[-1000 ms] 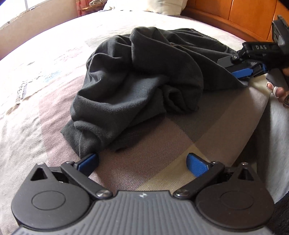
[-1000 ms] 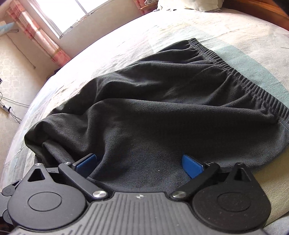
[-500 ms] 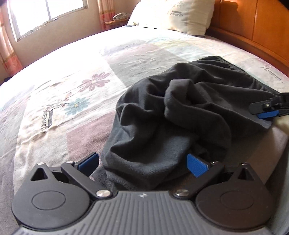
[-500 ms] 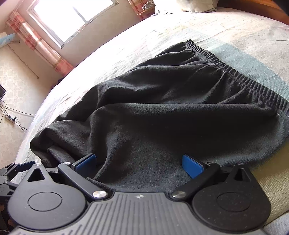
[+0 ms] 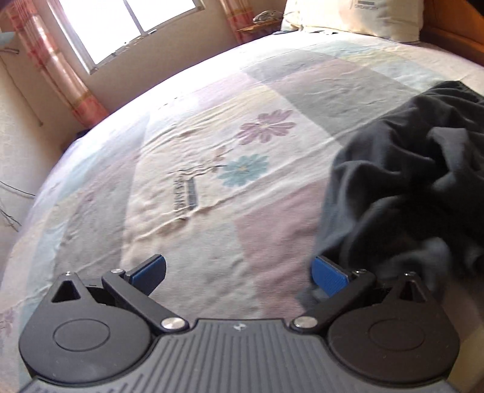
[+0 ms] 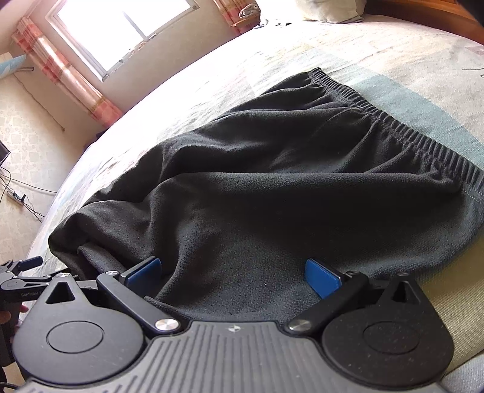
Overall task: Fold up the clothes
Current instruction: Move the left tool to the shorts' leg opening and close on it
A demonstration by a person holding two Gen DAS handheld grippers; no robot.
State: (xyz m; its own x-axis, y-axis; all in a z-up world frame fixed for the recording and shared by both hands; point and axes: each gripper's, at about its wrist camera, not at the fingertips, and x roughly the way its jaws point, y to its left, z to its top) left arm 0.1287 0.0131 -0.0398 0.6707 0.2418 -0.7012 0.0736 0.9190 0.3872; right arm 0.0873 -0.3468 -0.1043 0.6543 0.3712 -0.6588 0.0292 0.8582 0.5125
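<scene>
A dark grey fleece garment [image 6: 257,187] with an elastic waistband [image 6: 393,121] lies crumpled on the bed. In the left wrist view its bunched end [image 5: 408,187] fills the right side. My left gripper [image 5: 239,273] is open over bare bedspread, and its right blue pad [image 5: 328,275] sits at the cloth's near edge. My right gripper [image 6: 233,275] is open, low over the garment's near hem, with cloth lying between its blue pads. The left gripper [image 6: 18,272] also shows at the far left edge of the right wrist view.
The bed has a pastel patchwork bedspread [image 5: 211,169] with flower prints. A pillow [image 5: 363,15] and a wooden headboard [image 5: 453,39] are at the back right. A window [image 6: 121,33] with pink curtains is behind. Cables [image 6: 18,196] lie on the floor at left.
The left gripper has swung left, so the garment shifted from the middle of its view to the right side. The right gripper has barely moved over the hem.
</scene>
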